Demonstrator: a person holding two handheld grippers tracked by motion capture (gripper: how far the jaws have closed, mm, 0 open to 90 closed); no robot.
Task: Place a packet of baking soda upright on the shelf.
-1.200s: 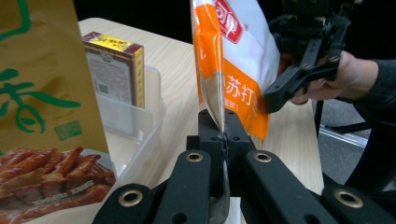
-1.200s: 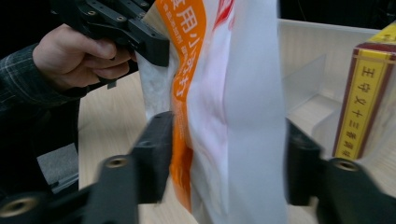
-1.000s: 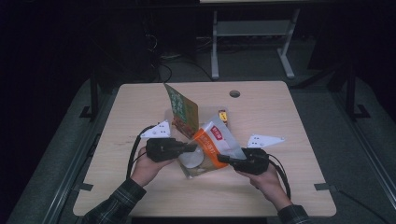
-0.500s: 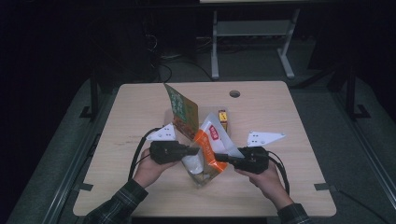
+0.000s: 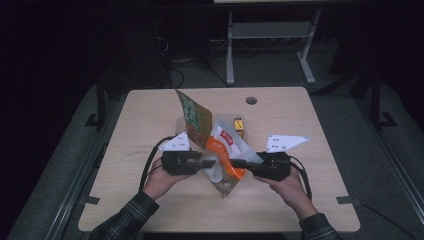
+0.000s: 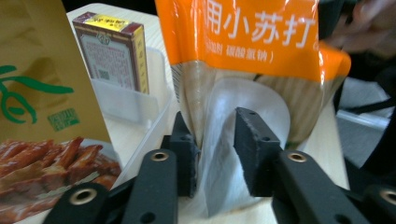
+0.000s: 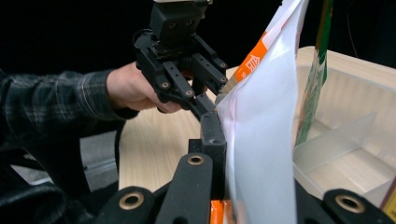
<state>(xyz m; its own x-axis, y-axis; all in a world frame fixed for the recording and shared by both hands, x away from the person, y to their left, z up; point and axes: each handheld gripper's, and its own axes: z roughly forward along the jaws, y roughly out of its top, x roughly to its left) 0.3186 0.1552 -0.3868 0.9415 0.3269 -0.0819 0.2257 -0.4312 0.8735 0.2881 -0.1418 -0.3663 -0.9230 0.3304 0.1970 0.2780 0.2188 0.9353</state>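
Gripping an orange pouch (image 5: 226, 159) above the table (image 5: 150, 115), the right gripper (image 5: 239, 163) pinches one edge while the left gripper (image 5: 208, 163), jaws just spreading around it, lets the pouch hang upright.

Orange-and-white pouch (image 5: 224, 152), black jaws

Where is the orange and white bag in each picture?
High view: the orange and white bag is in the middle of the table, between the two grippers.
Left gripper view: the bag fills the top middle, its clear lower part between the black jaws.
Right gripper view: the bag stands up the right of centre, white side facing.
Shared landmark: the clear plastic tray behind the bag, also at the right in the right gripper view.
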